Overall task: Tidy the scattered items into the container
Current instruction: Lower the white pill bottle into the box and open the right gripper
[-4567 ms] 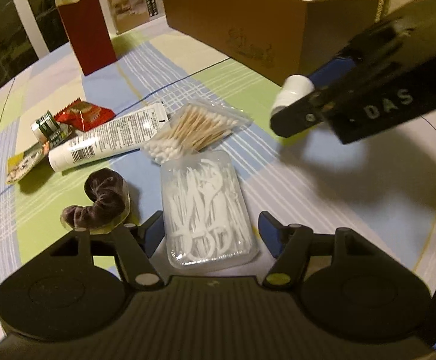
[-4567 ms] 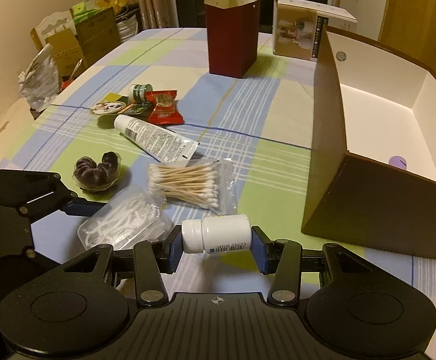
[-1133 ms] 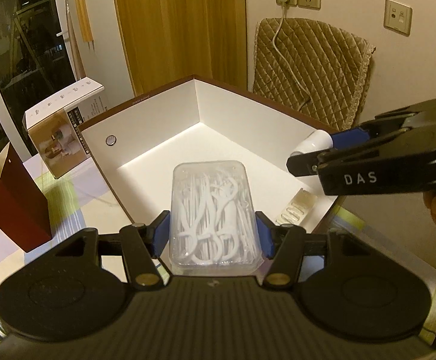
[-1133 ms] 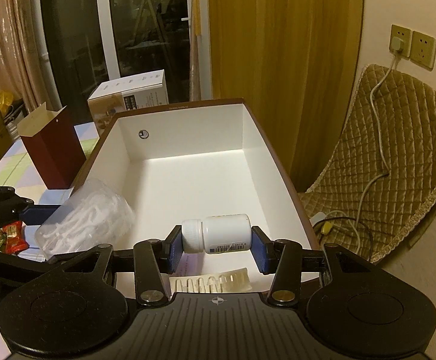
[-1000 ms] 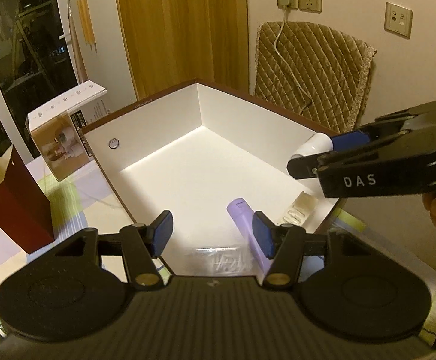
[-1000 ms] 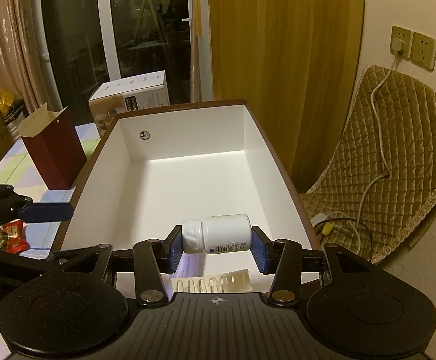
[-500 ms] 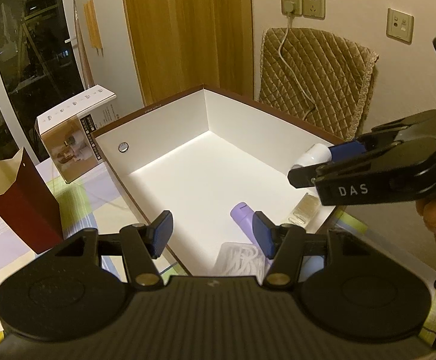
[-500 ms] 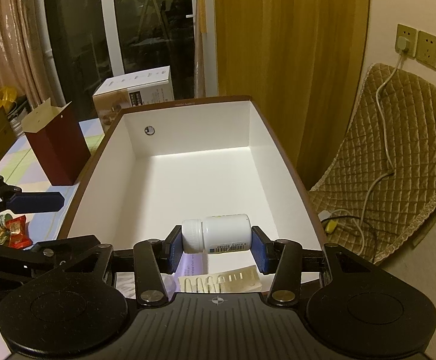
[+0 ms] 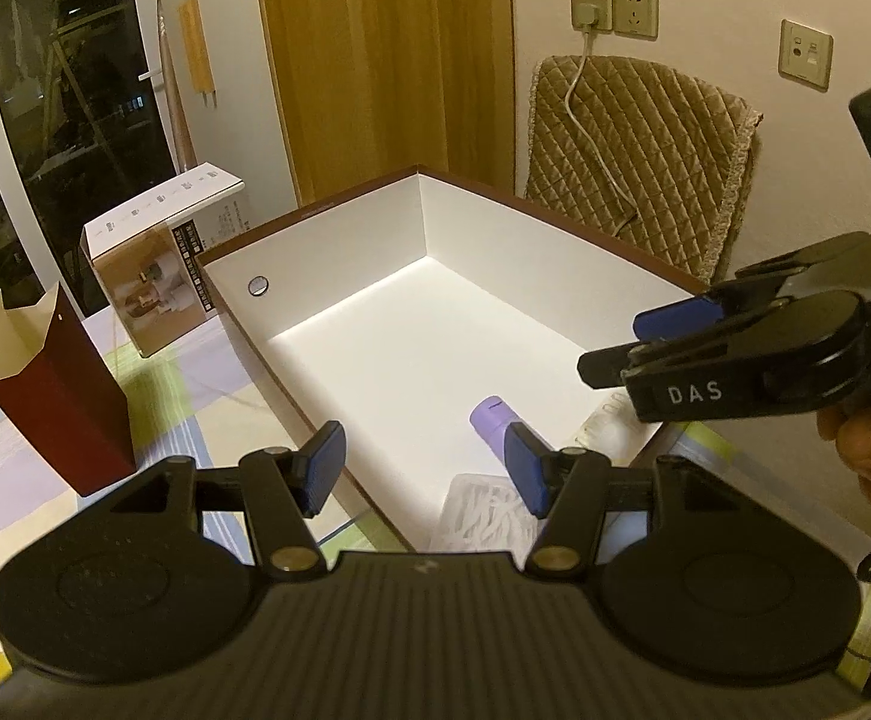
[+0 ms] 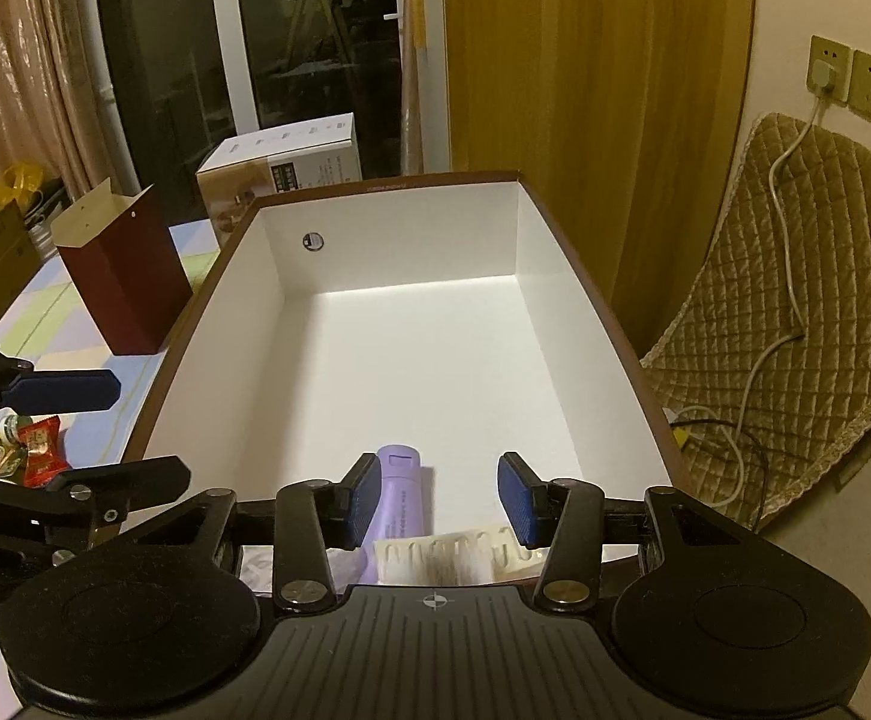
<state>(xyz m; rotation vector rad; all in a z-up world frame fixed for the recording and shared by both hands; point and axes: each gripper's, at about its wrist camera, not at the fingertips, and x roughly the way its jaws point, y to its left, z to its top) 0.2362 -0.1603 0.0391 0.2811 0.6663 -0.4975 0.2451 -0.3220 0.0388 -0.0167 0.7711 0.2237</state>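
Observation:
The container is a brown box with a white inside [image 9: 327, 258] [image 10: 411, 354]. In it lie a purple tube [image 9: 491, 420] [image 10: 401, 492], the clear pack of floss picks [image 9: 486, 510] and a ridged clear strip [image 10: 435, 555]. My left gripper [image 9: 423, 468] is open and empty above the box's near left wall. My right gripper [image 10: 435, 498] is open and empty above the box's near end; it also shows in the left wrist view [image 9: 645, 342]. The white bottle is not in sight.
A dark red paper carton [image 9: 51, 396] [image 10: 117, 276] and a printed product box [image 9: 159, 276] [image 10: 279, 174] stand on the checked tablecloth left of the container. A red sachet [image 10: 39, 444] and small items lie at far left. A quilted chair [image 10: 795, 312] stands right.
My right gripper has opened and the white bottle has left it. My left gripper let go of the floss pick pack a second ago; the pack now lies in the box.

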